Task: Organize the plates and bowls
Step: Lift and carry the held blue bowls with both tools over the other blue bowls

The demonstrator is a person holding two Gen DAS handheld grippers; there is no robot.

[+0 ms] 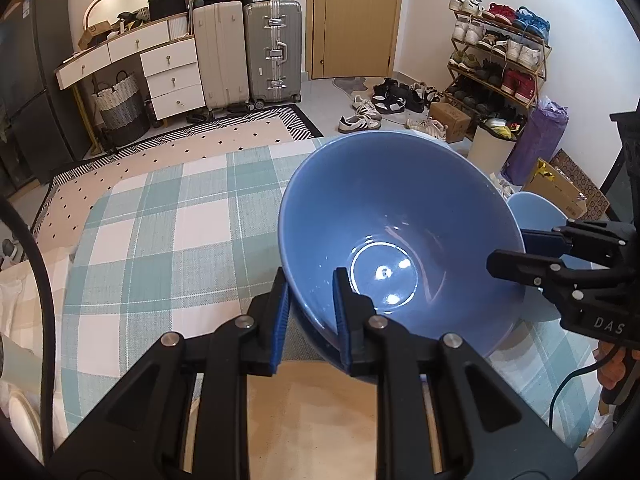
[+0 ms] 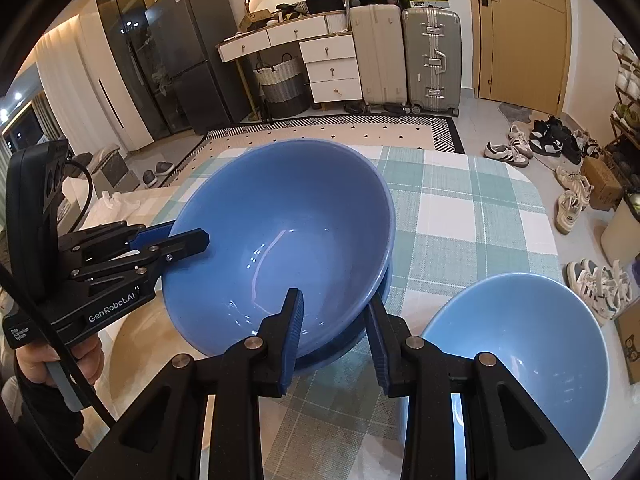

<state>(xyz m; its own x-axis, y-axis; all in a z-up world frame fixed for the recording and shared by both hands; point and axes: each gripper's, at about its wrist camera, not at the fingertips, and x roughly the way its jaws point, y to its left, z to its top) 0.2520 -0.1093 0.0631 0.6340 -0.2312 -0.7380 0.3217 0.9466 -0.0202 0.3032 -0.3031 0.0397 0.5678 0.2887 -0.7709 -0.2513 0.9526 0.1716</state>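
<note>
A large blue bowl (image 1: 400, 216) (image 2: 288, 232) rests nested in another blue bowl (image 2: 376, 304) whose rim shows beneath it, on the checked tablecloth. My left gripper (image 1: 310, 304) is shut on the upper bowl's near rim, one finger inside and one outside. My right gripper (image 2: 334, 332) straddles the opposite rim, with a gap between the outer finger and the bowls; it also shows in the left wrist view (image 1: 516, 252). A lighter blue bowl (image 2: 528, 352) (image 1: 536, 212) stands apart, close at the right.
The table (image 2: 472, 208) carries a green-and-white checked cloth and has a rounded far edge. Beyond it are a rug, suitcases (image 1: 248, 56), a white dresser, a shoe rack (image 1: 500, 56) and loose shoes on the floor.
</note>
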